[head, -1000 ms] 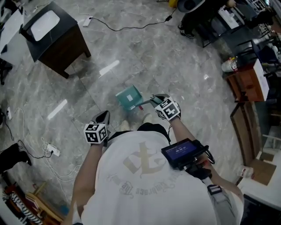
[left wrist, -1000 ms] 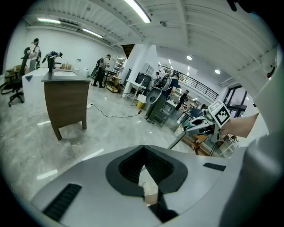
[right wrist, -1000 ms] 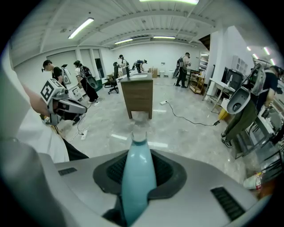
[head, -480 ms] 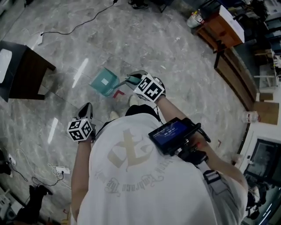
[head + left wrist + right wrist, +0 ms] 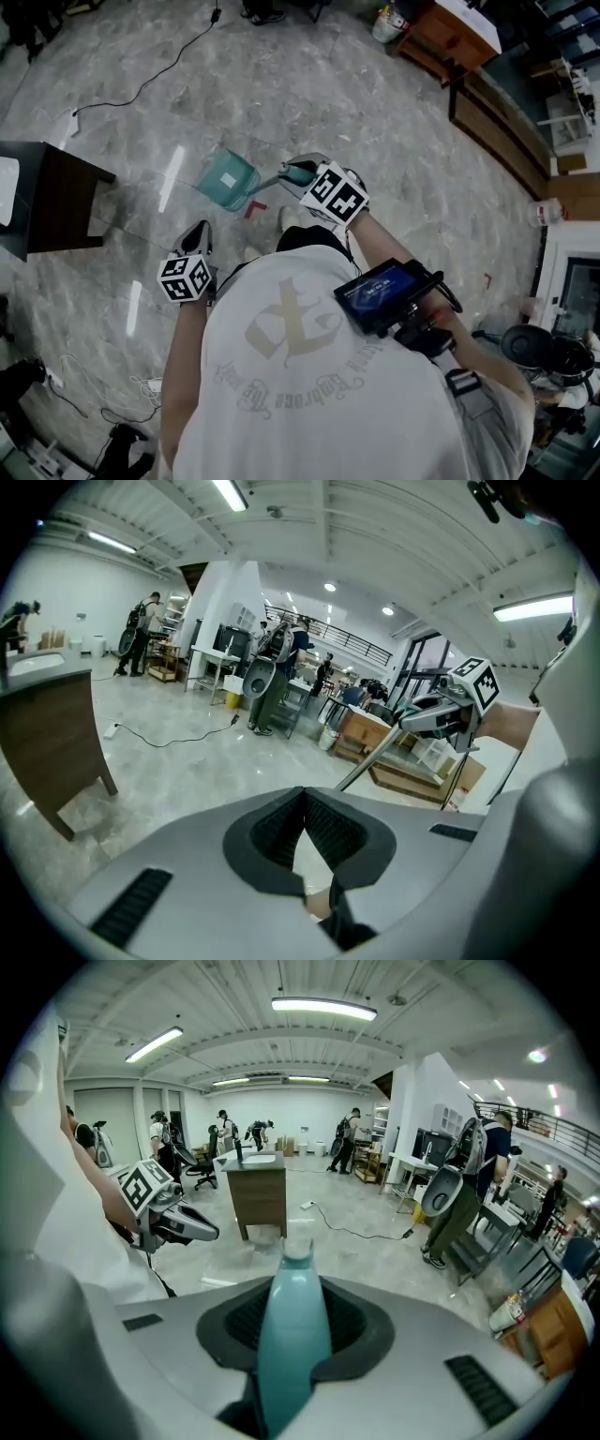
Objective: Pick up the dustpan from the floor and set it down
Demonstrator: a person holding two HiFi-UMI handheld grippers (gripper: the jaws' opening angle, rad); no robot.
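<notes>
One of the two tools is loaded: the right hand-held gripper [image 5: 298, 172] is pinched shut on the teal handle [image 5: 293, 1335] of the dustpan [image 5: 228, 178]. The left hand-held gripper [image 5: 199, 236] is pressed together on nothing and is held nearer the body, well apart from the pan.

The dustpan is stretched away from the right jaws, ahead and to the left in the head view. Its long axis is thus run from the grip out to the scoop, and the scoop is carried at the far, lower end. It is judged to hang clear of the floor [image 5: 394, 122], though contact is settled by no view.

For the setting down, a lowering along that same line is called for, scoop first. Open floor is offered ahead and to the right. A dark cabinet [image 5: 56, 202] is stood well to the left and a cable [image 5: 150, 80] is laid farther out. The person's shoes [image 5: 287, 217] are seen just behind the pan, so room toward the body is judged scant.
</notes>
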